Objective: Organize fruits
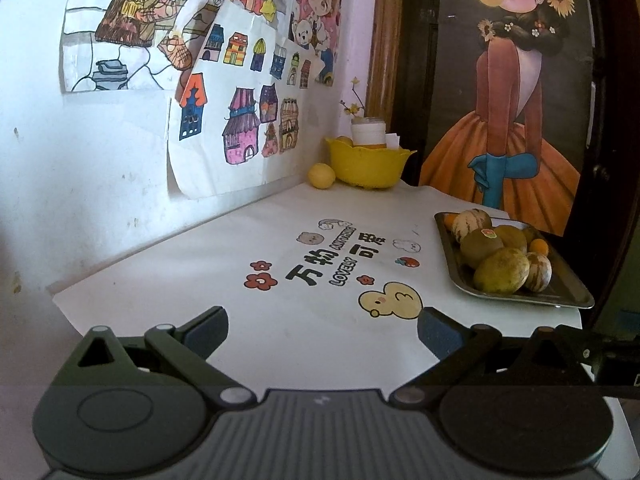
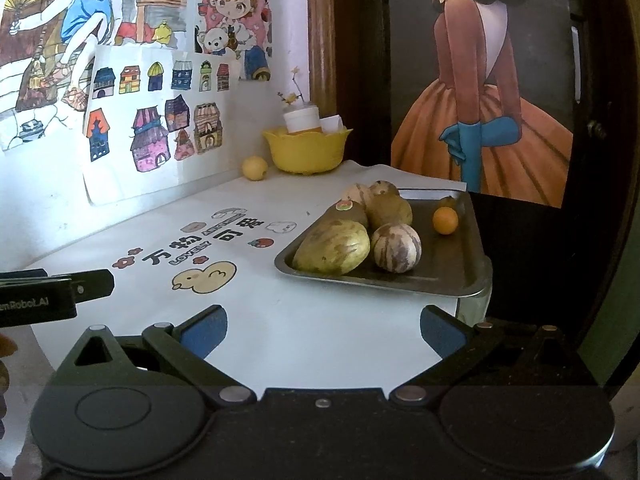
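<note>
Reading this as near-start: fruits (image 2: 356,236) piled on the tray (image 2: 460,276) at the table's right edge, one lemon (image 2: 254,167) beside the back-corner bowl (image 2: 306,152). I've both grippers, left (image 1: 322,332) and right (image 2: 322,330), spread, empty.

Surface (image 2: 280,320) under a white printed cover

A metal tray (image 2: 452,276) of fruit sits at its right edge; a yellow bowl (image 2: 306,152) stands in the far corner, a lemon (image 2: 254,167) just beside it.
</note>
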The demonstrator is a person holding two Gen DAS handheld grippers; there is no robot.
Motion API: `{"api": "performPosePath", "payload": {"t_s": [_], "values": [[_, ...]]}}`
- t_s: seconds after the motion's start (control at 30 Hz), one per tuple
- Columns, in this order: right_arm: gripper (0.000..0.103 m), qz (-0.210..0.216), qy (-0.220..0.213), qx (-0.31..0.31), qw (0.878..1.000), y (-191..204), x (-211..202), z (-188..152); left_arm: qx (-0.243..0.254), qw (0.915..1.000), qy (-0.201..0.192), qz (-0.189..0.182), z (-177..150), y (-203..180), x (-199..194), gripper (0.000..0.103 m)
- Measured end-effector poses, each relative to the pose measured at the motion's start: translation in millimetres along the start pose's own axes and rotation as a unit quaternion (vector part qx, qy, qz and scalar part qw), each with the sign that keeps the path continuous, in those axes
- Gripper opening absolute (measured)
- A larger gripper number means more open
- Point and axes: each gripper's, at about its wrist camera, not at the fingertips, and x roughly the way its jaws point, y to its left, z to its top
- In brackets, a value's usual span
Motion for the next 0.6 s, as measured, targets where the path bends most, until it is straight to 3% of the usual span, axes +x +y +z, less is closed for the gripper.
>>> {"api": "performPosePath", "payload": {"t_s": [0.6], "values": [[0.102,0.007,0.012,0.023,1.000,-0.7,5.0,-7.0,-0.021,0.9997,-0.003,0.014,-3.5,-1.9,-5.9,0.102]]}}
